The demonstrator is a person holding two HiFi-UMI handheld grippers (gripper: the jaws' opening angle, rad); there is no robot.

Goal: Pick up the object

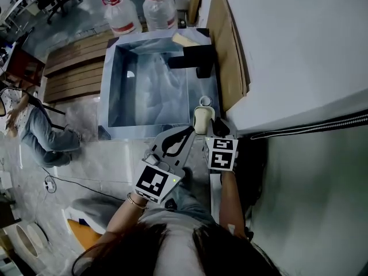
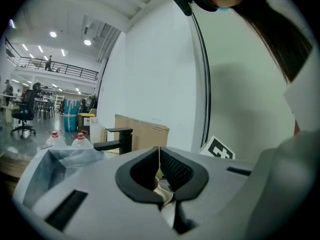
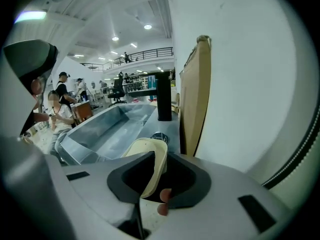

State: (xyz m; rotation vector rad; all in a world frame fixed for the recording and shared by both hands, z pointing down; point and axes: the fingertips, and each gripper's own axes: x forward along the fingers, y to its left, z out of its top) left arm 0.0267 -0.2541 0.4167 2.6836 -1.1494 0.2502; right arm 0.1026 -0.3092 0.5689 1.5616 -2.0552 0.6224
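Note:
A cream plastic cup [image 1: 201,118] sits between the jaws of my right gripper [image 1: 204,124], at the near right corner of the steel sink [image 1: 115,85]. In the right gripper view the cup [image 3: 150,159] tilts between the black pads, and my right gripper [image 3: 156,156] is shut on its wall. My left gripper [image 1: 188,133] hovers just left of the cup, over the sink's front rim. In the left gripper view its jaws [image 2: 159,151] are pressed together with nothing held, and a bit of the cream cup shows behind them.
A black faucet [image 1: 192,56] stands on the sink's right ledge, with a small round fitting [image 1: 204,101] nearer me. Cardboard [image 1: 221,45] leans on a white wall [image 1: 287,50] to the right. Two water bottles [image 1: 122,13] stand behind the sink. A person [image 1: 43,131] sits at the left.

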